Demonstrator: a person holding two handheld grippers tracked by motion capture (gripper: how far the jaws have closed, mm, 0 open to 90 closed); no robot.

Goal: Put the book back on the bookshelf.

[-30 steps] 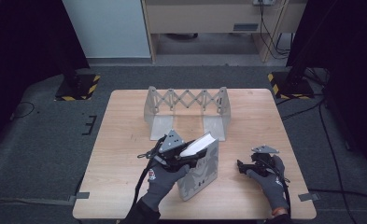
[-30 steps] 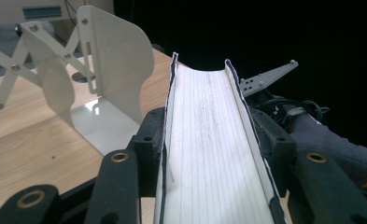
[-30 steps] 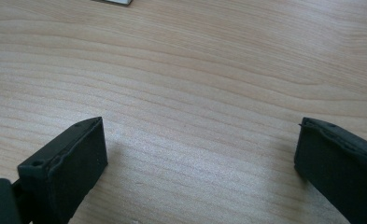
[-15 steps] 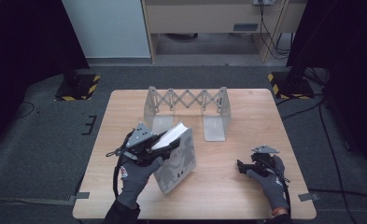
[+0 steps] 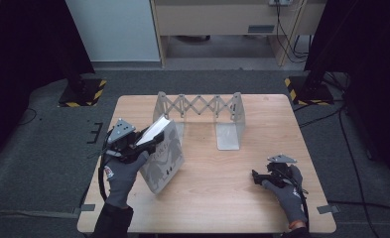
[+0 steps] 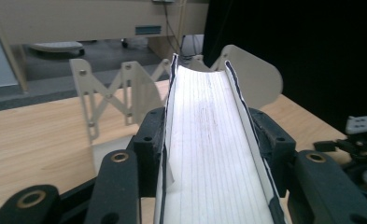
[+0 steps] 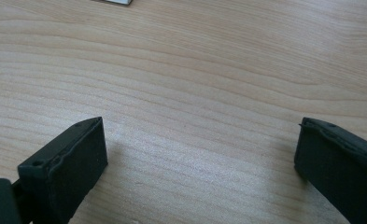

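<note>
Clamping a grey-covered book across its covers, the left gripper has its black jaws on either side of the smooth white page edge, holding the book tilted on the pale wooden table. Behind stands a metal expanding book rack. The right gripper rests low, jaws spread wide, empty.

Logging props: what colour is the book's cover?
Grey with dark figures on the book; high view shows it best.
</note>
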